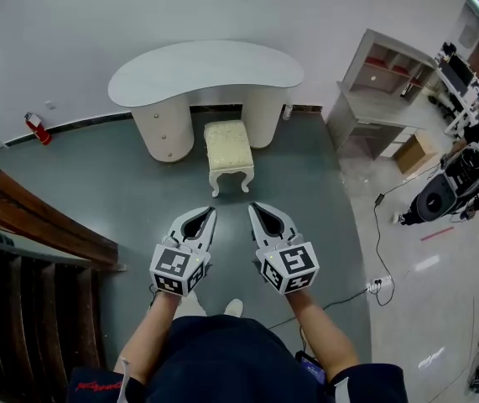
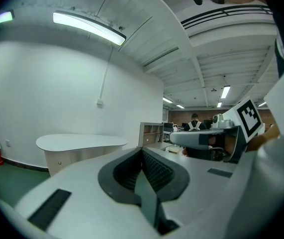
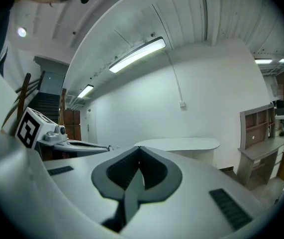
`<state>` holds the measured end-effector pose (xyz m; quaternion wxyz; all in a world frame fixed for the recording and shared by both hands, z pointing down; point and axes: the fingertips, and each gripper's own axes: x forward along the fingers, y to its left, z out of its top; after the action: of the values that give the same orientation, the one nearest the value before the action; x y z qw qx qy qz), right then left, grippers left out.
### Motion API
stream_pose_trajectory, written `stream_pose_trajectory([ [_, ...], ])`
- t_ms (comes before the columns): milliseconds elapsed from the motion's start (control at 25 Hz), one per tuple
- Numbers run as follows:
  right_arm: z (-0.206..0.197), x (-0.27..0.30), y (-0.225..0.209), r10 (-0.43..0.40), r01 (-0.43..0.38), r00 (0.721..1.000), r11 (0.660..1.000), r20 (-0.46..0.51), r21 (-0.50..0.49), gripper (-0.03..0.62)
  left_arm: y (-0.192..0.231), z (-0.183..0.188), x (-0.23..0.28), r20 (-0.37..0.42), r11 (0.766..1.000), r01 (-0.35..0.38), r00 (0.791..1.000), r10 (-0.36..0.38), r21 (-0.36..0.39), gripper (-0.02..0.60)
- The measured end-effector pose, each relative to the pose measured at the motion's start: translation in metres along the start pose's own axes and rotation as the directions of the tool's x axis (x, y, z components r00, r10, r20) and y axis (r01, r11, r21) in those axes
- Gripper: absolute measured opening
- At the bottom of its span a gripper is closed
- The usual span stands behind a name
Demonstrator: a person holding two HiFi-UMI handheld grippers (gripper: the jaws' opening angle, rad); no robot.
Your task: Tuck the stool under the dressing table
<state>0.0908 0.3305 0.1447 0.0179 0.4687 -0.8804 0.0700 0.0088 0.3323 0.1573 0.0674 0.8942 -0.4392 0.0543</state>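
Note:
A white kidney-shaped dressing table [image 1: 205, 72] stands against the far wall. A cream cushioned stool [image 1: 228, 151] on curved white legs stands in front of its knee gap, mostly out from under the top. My left gripper [image 1: 212, 213] and right gripper [image 1: 253, 208] hover side by side over the floor, short of the stool, both shut and empty. In the left gripper view the table [image 2: 79, 142] shows at left, with the right gripper [image 2: 206, 138] beside. The right gripper view shows the table [image 3: 179, 144] ahead and the left gripper [image 3: 67, 143] at left. Neither gripper view shows the stool.
A wooden stair rail [image 1: 38, 217] runs along the left. A red fire extinguisher [image 1: 38, 129] stands by the wall. At right are a grey shelf desk [image 1: 382, 99], a cardboard box [image 1: 413, 152], dark equipment [image 1: 453, 183] and a floor cable [image 1: 379, 250].

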Motion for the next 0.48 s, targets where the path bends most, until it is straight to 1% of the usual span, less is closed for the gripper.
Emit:
stream_pose_trajectory([
  [80,-0.002,-0.005,0.0,0.006,-0.006,1.0,1.0,-0.002,-0.011,0.015,-0.006,-0.004,-0.003,-0.004,1.0,-0.007,1.0,0.007,-0.003,0.015],
  [280,-0.009,-0.014,-0.005,0.017,-0.017,1.0,1.0,0.002,0.0,0.015,-0.015,-0.01,-0.004,-0.01,1.0,-0.023,1.0,0.023,-0.013,0.015],
  [480,-0.011,-0.013,-0.012,0.019,-0.019,1.0,1.0,0.005,0.004,0.015,-0.017,-0.011,0.001,-0.028,1.0,-0.026,0.999,0.026,-0.003,0.015],
])
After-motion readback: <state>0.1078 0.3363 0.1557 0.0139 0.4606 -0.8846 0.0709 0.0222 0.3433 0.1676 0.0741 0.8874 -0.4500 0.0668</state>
